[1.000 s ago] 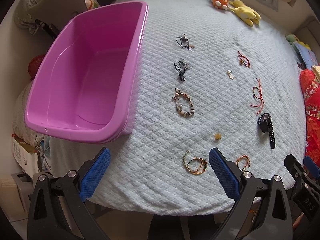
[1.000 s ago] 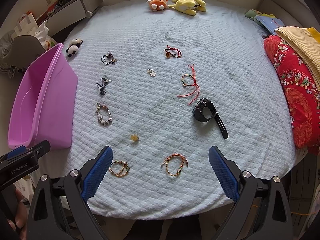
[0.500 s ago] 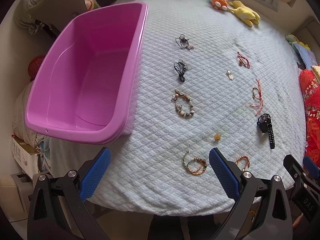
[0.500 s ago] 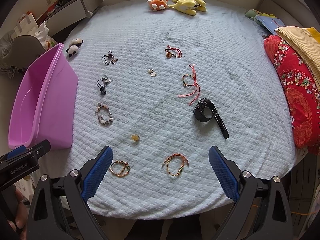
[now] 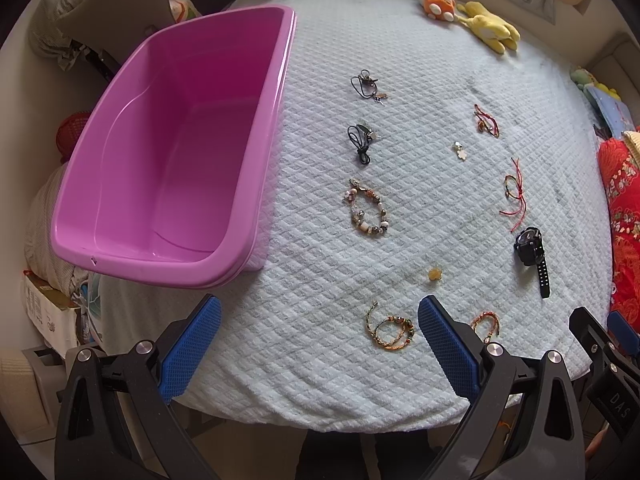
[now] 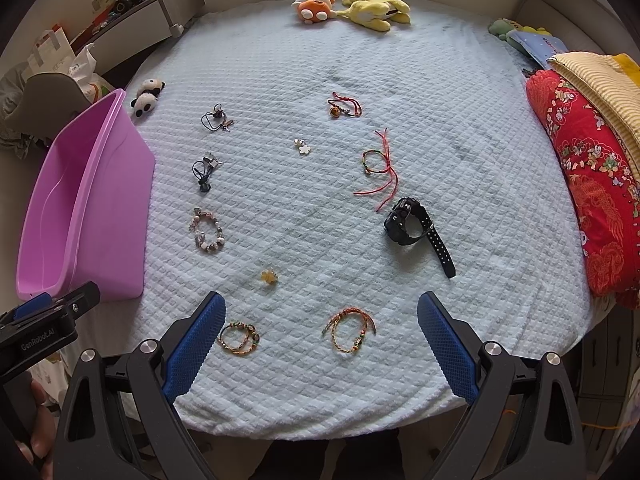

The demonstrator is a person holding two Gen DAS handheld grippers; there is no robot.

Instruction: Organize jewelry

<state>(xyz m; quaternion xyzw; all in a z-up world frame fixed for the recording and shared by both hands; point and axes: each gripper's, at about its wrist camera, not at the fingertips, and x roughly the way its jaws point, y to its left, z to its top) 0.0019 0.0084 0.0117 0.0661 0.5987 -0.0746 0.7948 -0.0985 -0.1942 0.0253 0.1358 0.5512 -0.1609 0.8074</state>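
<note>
Purple plastic tub [image 5: 168,152] sits at the left edge of the pale blue quilted bedspread [image 5: 420,60]; nothing visible inside it, floor and walls bare.

All jewelry lies loose on the bedspread, outside the tub. Nearest the tub, in a column: two black-cord pieces [image 5: 368,86] [image 5: 362,140], then a beaded charm bracelet [image 5: 368,212]. Mid-bed: small flower pendant [image 6: 303,147], amber-coloured charm [image 6: 269,276]. Further right: red-cord bracelet with pendant [image 6: 344,105], red string bracelet [image 6: 380,168] with trailing ends, black wristwatch [image 6: 412,226]. Near edge: two woven bracelets, one [image 6: 240,336] just beside the right gripper's left pad, the other [image 6: 350,330] between its pads.

Left gripper [image 5: 320,344]: fingers spread wide, empty, above the near edge of the bed. Right gripper [image 6: 320,344]: likewise wide apart, holding nothing.

Plush toys [image 6: 352,8] at the far edge; panda plush [image 6: 147,96] by the tub's far corner. Red patterned quilt [image 6: 592,184] on the right.
</note>
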